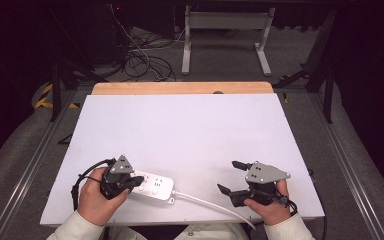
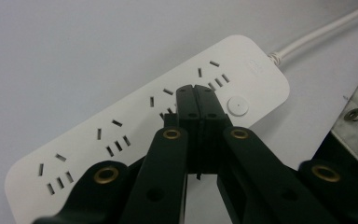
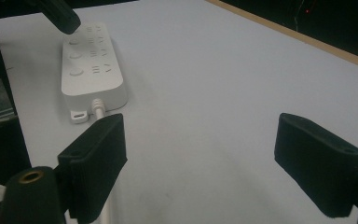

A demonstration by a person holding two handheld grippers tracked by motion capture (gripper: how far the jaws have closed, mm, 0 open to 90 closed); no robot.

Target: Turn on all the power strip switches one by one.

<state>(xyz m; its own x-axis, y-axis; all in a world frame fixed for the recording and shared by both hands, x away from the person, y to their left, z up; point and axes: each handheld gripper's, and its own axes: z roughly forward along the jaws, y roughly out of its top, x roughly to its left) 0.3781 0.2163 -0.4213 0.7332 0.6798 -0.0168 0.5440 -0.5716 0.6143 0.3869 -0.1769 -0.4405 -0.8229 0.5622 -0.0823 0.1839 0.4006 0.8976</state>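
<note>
Jaws of the left tool (image 2: 196, 93) were pressed together over the power strip (image 1: 152, 186) at the bench's (image 1: 190, 130) near edge; the right tool (image 3: 200, 158) gaped wide. Downward pressure might skid the strip.

The left tongs (image 2: 195, 91) hide part of the power strip's (image 2: 121, 116) middle sockets.

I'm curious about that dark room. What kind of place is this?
Probably a lab or workshop for recording tasks. A white table sits between metal rails, loose cables tangle on the floor, and a power strip lies ready.
</note>
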